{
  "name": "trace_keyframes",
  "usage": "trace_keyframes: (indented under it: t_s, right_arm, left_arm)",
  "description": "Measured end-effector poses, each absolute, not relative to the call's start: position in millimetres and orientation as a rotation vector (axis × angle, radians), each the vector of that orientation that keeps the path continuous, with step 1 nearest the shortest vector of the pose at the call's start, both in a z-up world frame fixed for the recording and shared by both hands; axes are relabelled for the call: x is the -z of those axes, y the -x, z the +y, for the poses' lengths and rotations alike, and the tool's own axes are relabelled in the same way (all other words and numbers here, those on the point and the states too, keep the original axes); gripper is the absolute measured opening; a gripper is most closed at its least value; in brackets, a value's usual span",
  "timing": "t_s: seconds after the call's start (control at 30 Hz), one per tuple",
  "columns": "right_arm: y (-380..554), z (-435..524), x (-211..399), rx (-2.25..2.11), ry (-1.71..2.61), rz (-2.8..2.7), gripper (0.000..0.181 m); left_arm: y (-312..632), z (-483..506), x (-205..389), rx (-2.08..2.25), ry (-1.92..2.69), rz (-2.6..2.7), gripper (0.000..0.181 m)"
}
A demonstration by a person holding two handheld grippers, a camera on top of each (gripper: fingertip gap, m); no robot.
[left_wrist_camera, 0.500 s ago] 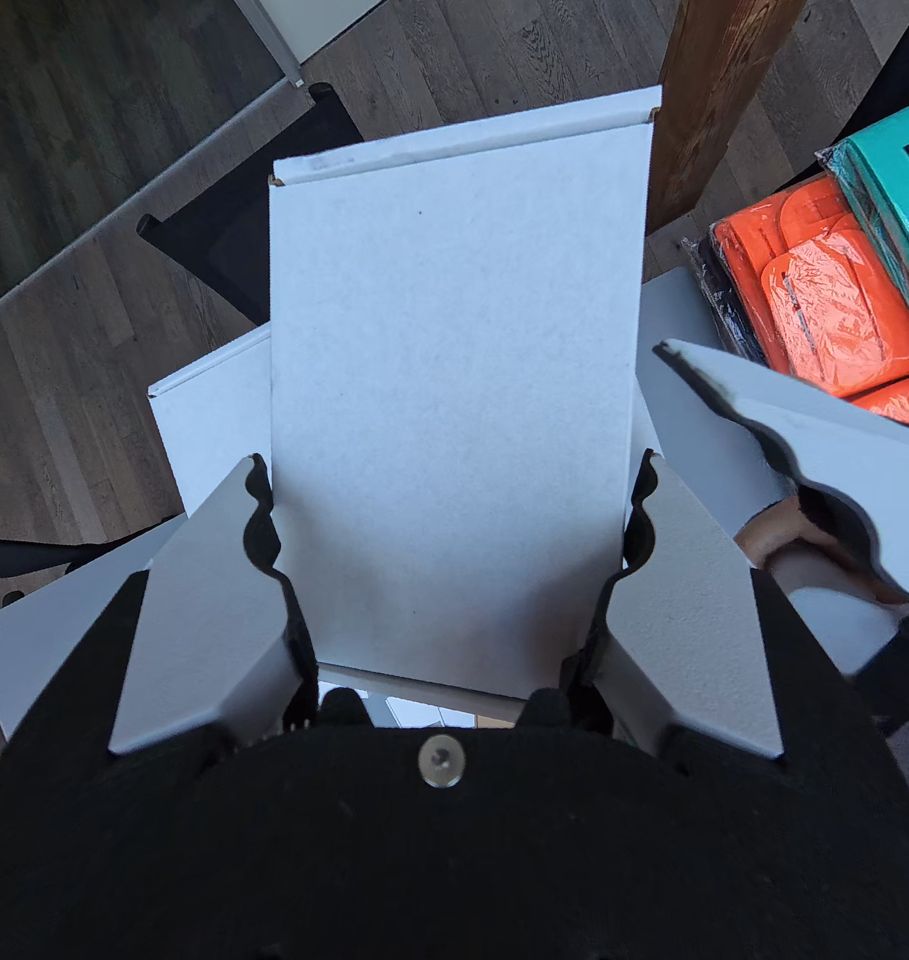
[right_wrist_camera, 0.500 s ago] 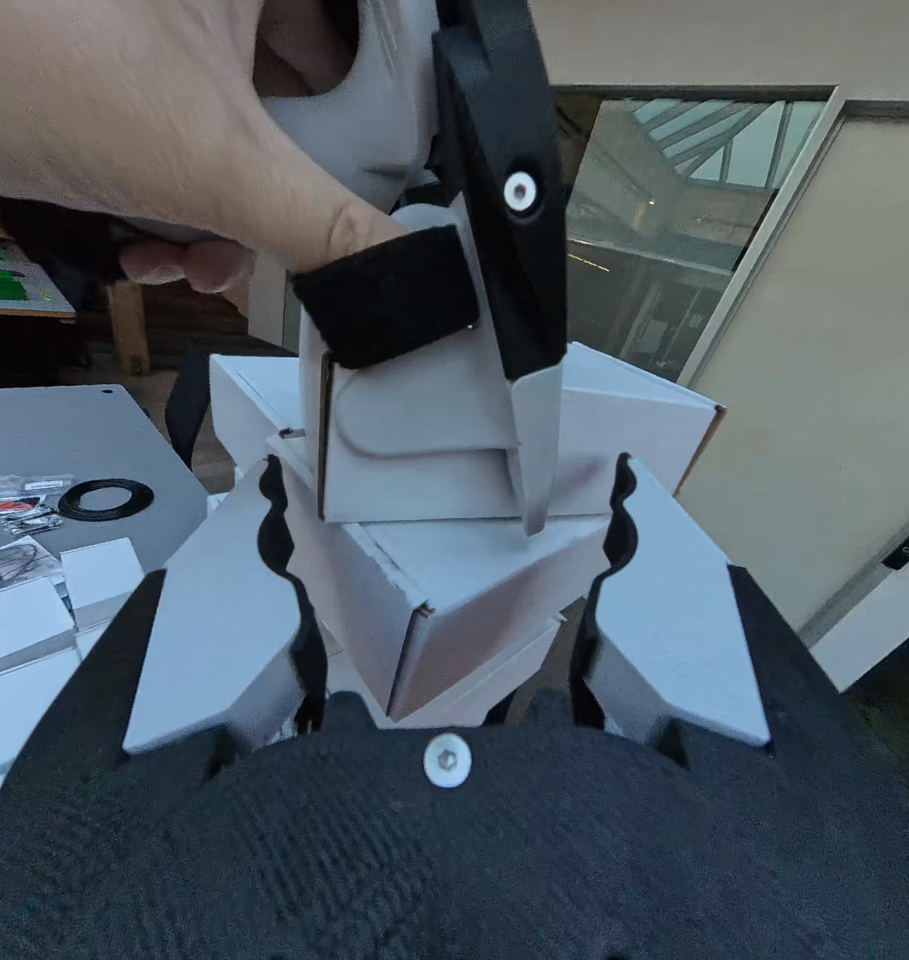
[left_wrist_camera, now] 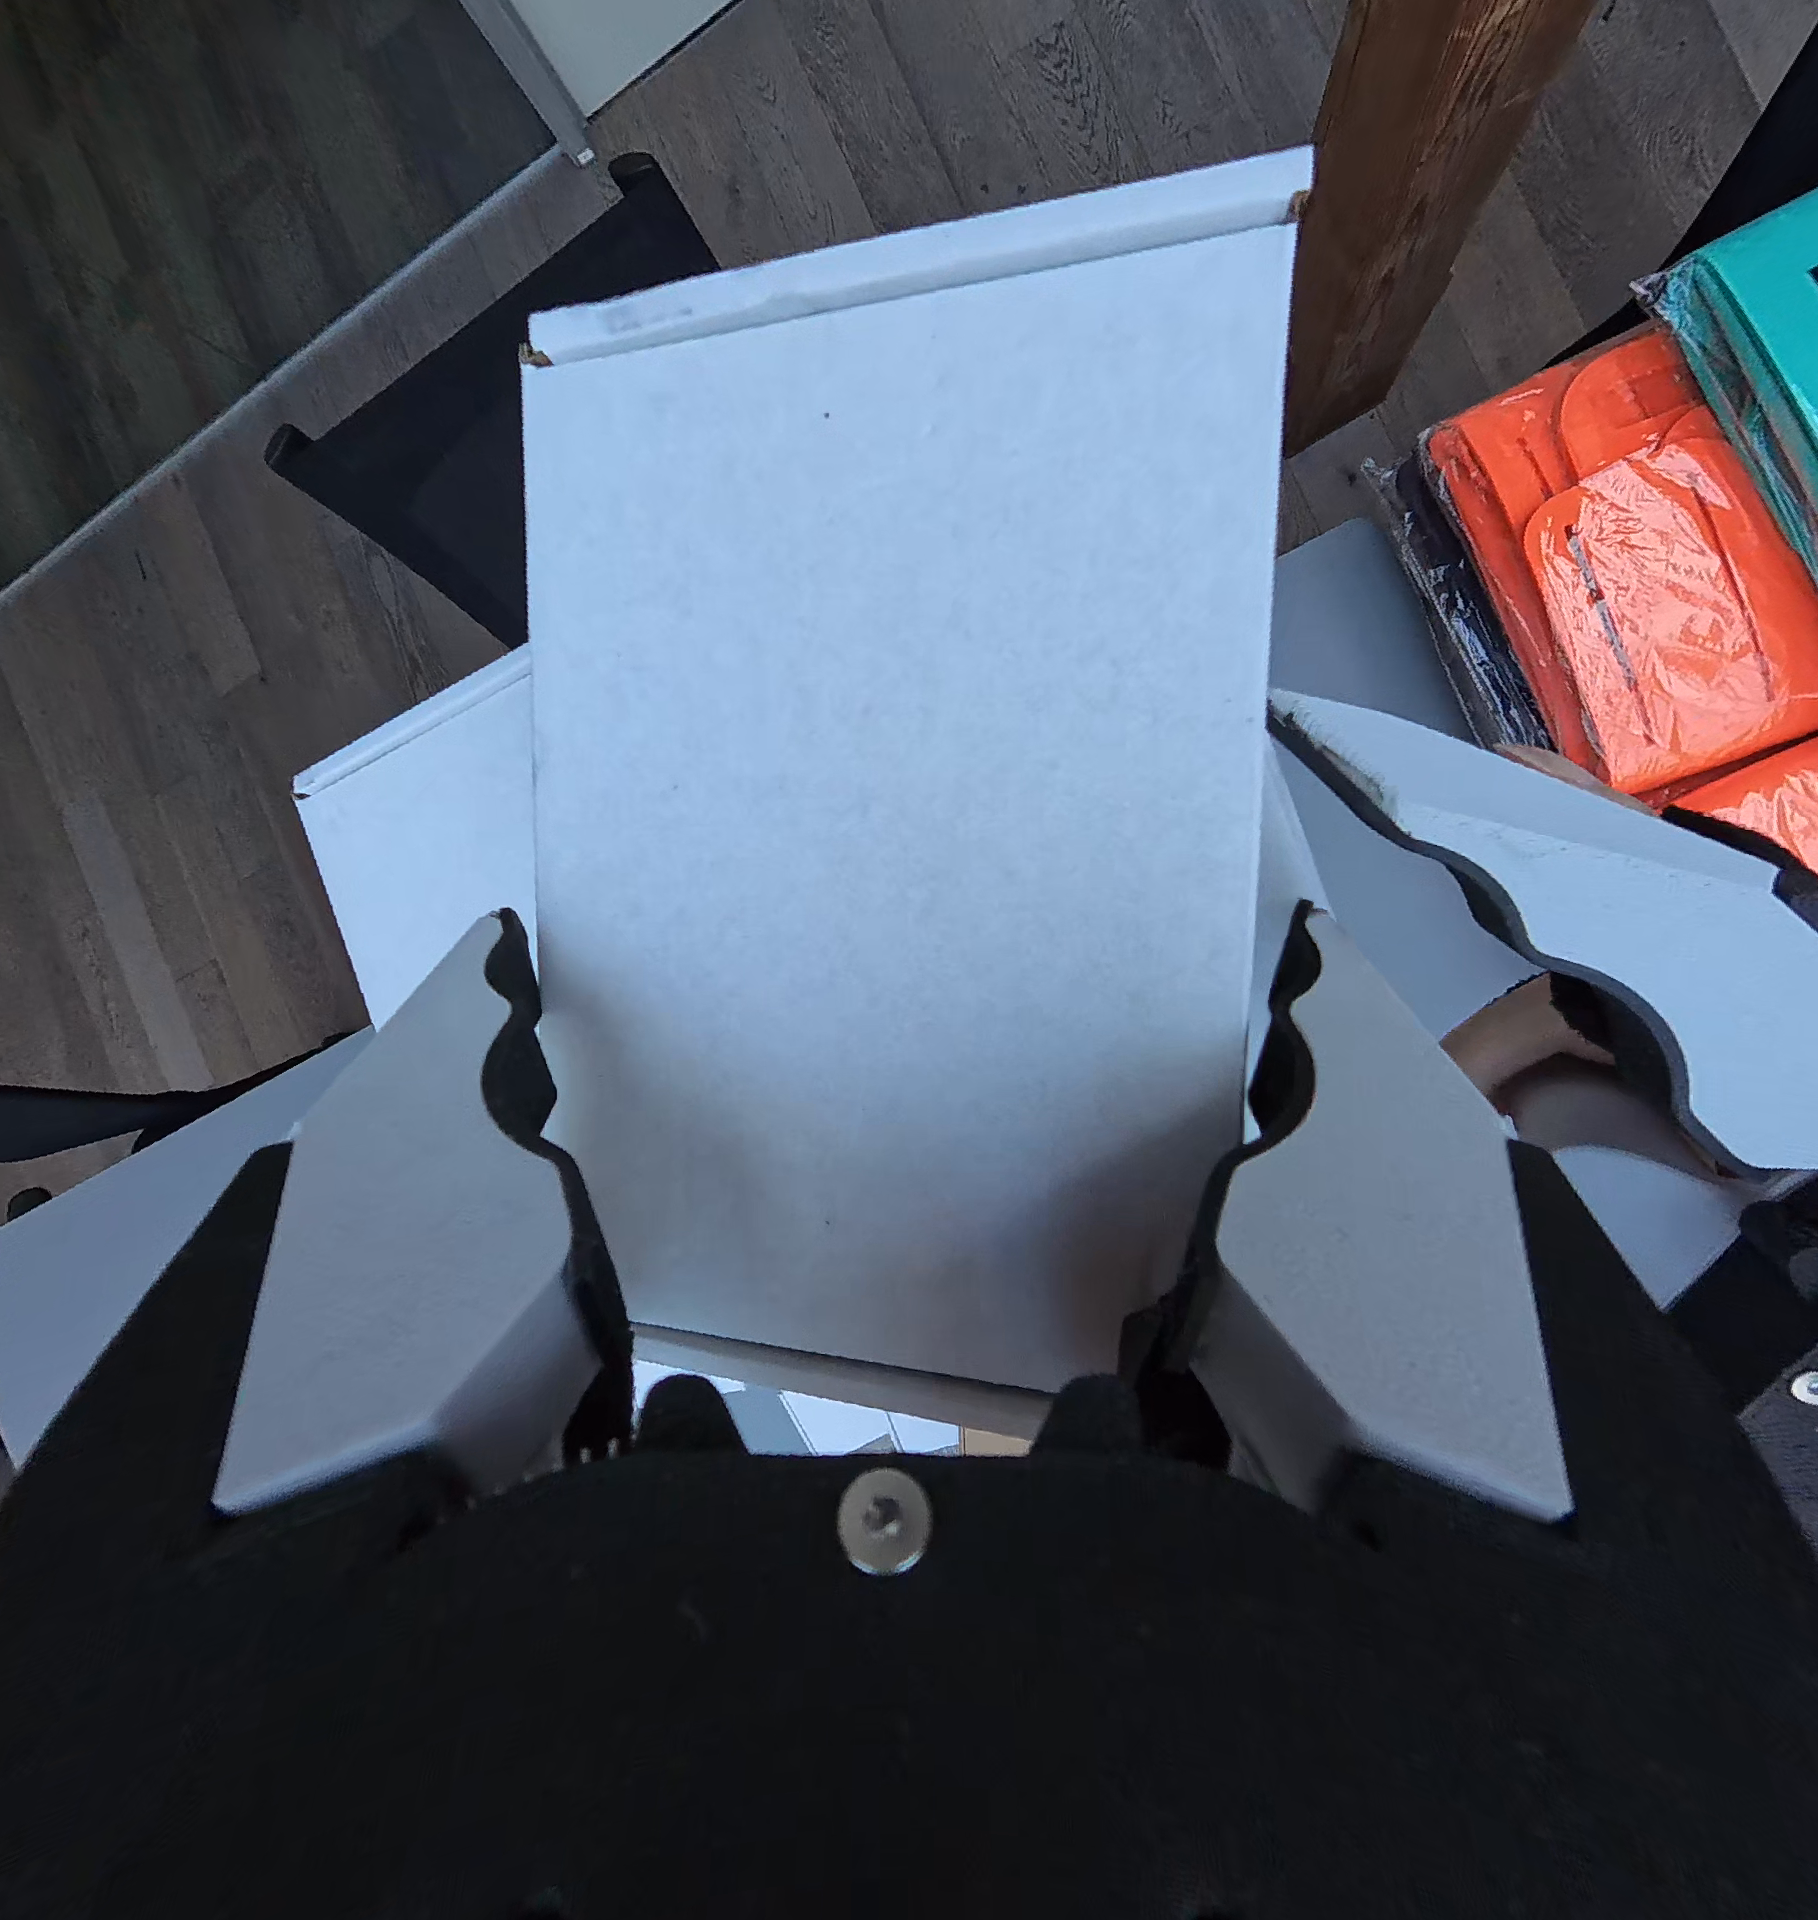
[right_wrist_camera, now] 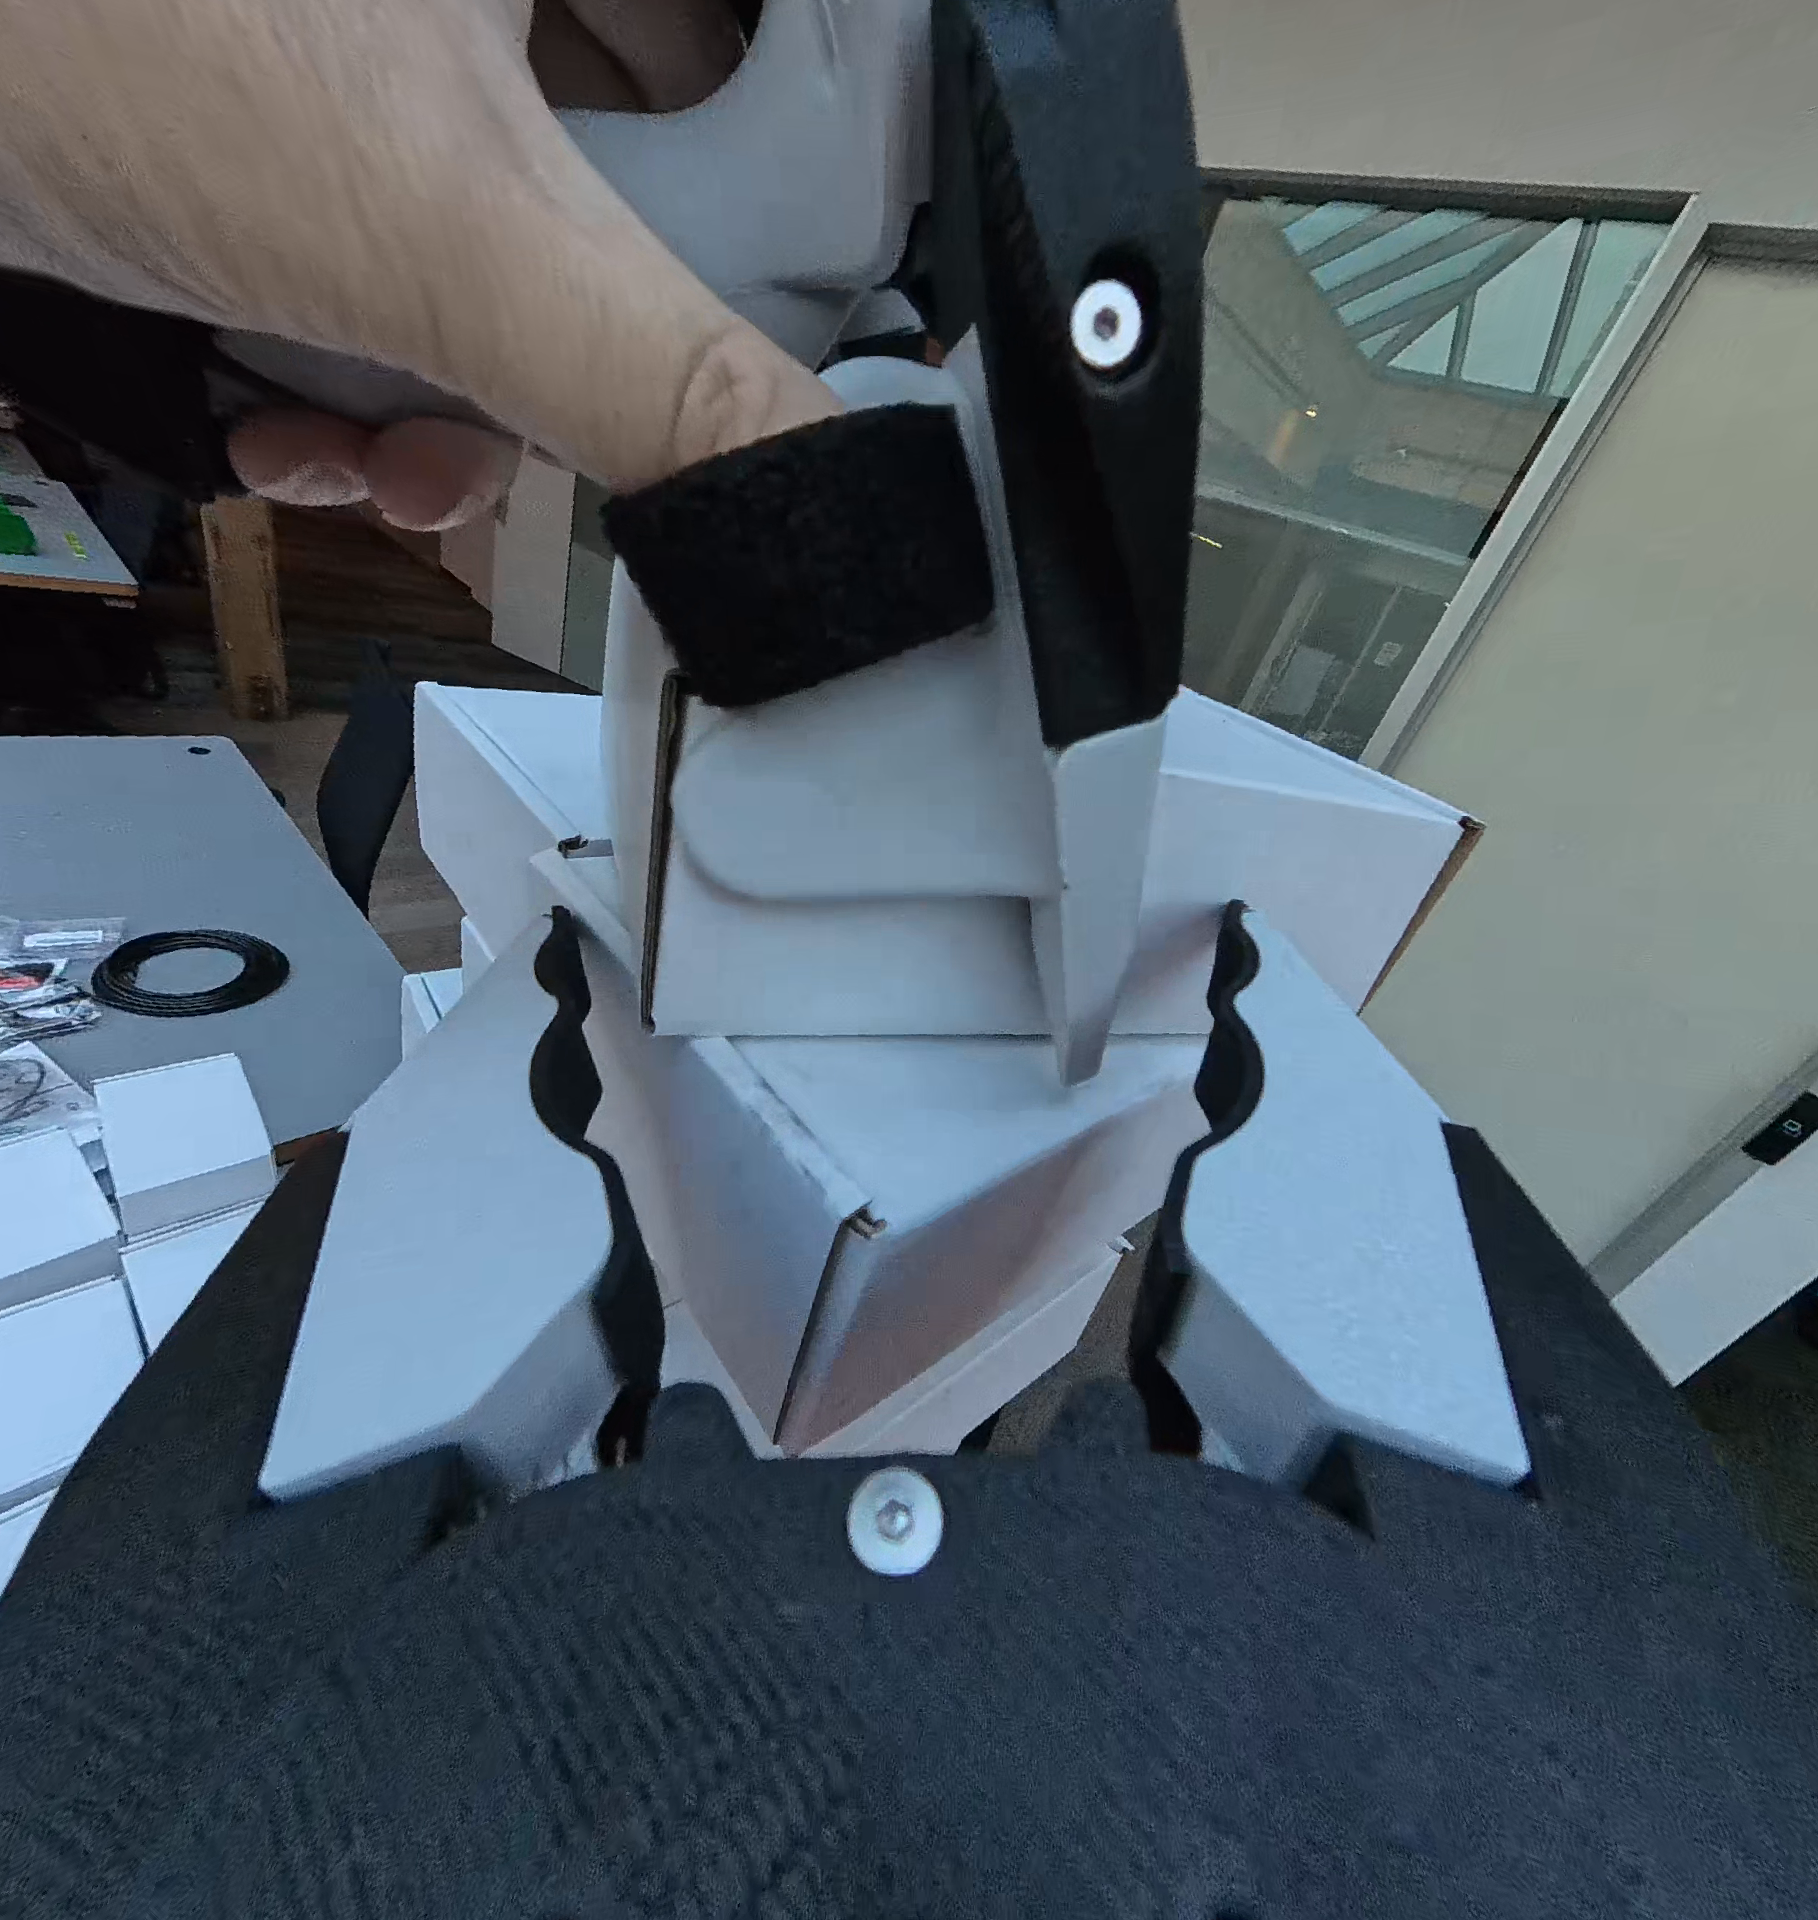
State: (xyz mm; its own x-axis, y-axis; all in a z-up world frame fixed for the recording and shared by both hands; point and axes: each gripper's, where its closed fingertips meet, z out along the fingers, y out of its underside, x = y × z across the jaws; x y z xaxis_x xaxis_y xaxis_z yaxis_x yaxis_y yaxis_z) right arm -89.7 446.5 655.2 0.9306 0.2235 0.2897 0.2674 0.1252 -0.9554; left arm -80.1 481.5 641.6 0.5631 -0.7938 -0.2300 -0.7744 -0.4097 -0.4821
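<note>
The left wrist view looked steeply down along its own fingers, very close on the flat top of a white cardboard box, with wooden floor far below. The right wrist view looked more level, toward a window, also close on the same box. Each view showed the other gripper, so both shared the box.

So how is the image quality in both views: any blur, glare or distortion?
Left wrist view: sharp, evenly lit white box, wide-angle bending at edges, glare on the orange packs. Right wrist view: slight softness on the hand, dimmer light, window reflections.
</note>
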Motion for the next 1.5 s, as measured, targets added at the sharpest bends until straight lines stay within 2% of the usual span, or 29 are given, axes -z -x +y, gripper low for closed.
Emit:
trace_keyframes:
  t_s: [0.3,1.2,1.33,1.5]
  right_arm:
    - [88,443,-654,0.020,1.453,-0.406,0.117]
    - [83,445,-650,0.032,1.475,-0.407,0.113]
    - [83,445,-650,0.054,1.481,-0.417,0.112]
    - [84,441,-652,0.092,1.469,-0.437,0.113]
  left_arm:
    - [79,476,-638,0.083,2.283,1.287,0.143]
    - [77,472,-652,0.336,2.298,1.273,0.136]
    - [80,471,-640,0.373,2.342,1.286,0.147]
    - [87,473,-639,0.383,2.345,1.278,0.147]
